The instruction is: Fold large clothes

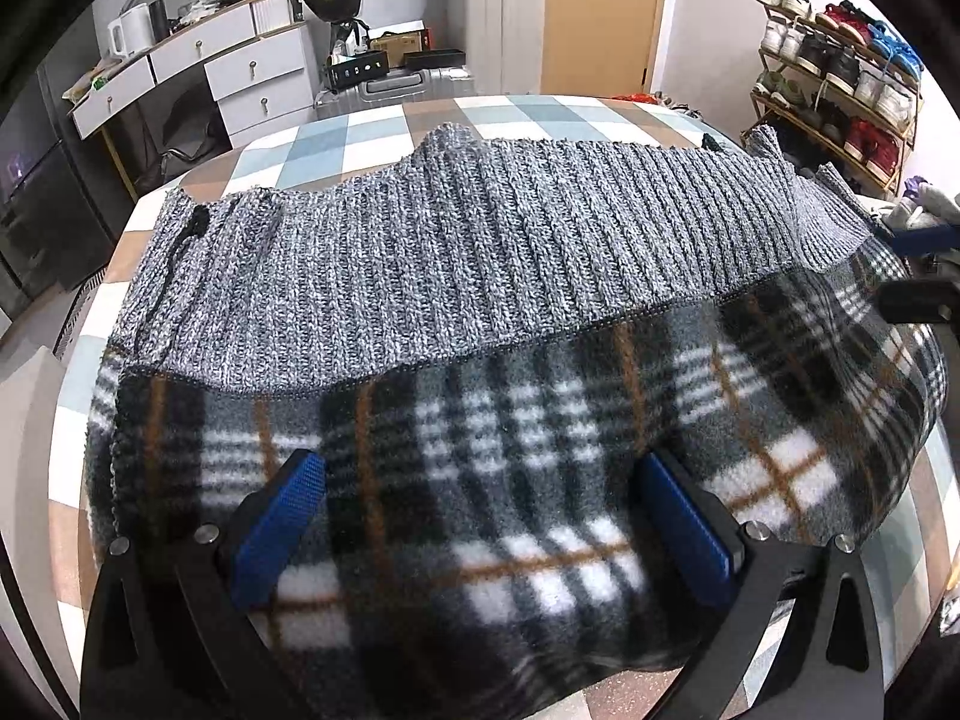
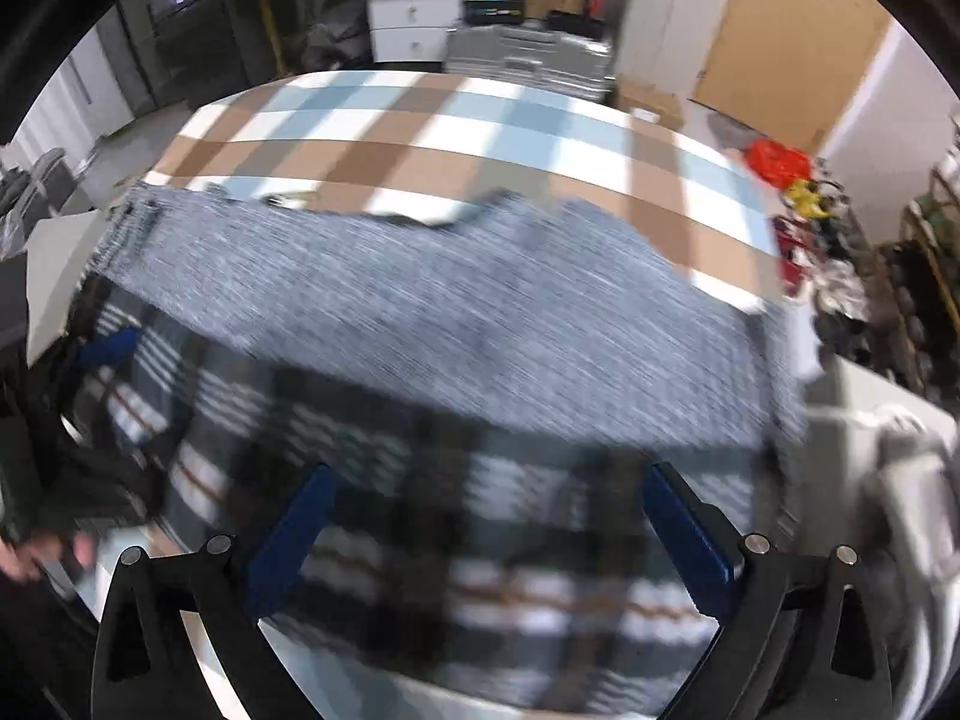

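1. The garment (image 1: pixel 480 360) lies spread on the checked table (image 1: pixel 384 120): grey knit half on the far side, plaid fleece half near the person, apparently folded over so the fleece lining faces up.
2. The left gripper (image 1: pixel 474 516) sits low over the plaid part, fingers (image 1: pixel 282 516) spread wide; fleece shows between them, but the pads do not pinch it, so it holds nothing. Probably hovering there ready to take the near edge for the next fold.
3. The right gripper (image 2: pixel 486 528) is spread as wide as it goes, nothing clamped, above the plaid part near the garment's right end.
4. The right wrist view is badly motion-blurred; knit and plaid textures smear, so edges and seams are unreadable there.
5. The garment's near hem is hidden under the left gripper's frame, and sleeves can't be told apart.
6. A hand (image 2: pixel 36 546) shows at the left edge of the right view, cut off.
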Tool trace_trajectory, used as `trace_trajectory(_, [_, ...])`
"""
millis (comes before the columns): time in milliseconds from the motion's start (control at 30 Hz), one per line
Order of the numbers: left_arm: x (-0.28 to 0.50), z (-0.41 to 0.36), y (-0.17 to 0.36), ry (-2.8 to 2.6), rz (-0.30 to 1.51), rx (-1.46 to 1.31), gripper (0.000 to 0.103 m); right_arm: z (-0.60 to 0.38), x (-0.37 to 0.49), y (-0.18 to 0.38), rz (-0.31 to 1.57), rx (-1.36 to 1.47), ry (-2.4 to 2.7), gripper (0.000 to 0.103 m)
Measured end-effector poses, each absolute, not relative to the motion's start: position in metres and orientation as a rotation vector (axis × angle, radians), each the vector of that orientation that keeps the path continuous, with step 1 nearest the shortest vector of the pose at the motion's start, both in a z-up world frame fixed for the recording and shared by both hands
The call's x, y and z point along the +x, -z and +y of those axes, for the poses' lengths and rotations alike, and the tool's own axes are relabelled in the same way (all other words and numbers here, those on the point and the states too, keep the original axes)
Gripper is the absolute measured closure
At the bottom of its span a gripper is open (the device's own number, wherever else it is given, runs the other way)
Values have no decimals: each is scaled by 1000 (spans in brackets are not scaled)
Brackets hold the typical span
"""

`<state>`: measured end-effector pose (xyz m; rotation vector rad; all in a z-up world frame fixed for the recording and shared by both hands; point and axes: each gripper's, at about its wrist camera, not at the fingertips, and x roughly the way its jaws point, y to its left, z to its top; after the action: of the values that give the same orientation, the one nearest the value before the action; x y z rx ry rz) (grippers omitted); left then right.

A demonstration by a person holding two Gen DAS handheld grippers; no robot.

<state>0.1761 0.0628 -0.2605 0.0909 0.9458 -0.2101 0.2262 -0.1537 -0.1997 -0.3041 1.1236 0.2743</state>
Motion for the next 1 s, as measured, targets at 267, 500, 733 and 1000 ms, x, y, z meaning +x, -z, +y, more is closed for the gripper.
trace_trajectory(267, [177, 62, 259, 199, 956, 91, 1, -201, 231, 264, 1181, -164, -233, 0])
trace_trajectory(500, [159, 79, 225, 180, 860, 136, 1, -202, 223, 263, 1122, -156, -236, 0])
trace_trajectory(733, [181, 130, 248, 96, 968, 9, 1, -199, 227, 214, 1033, -114, -248, 0])
trace_trajectory(1000, [192, 125, 263, 125, 1030, -56, 1, -190, 286, 231, 1141, -113, -144, 0])
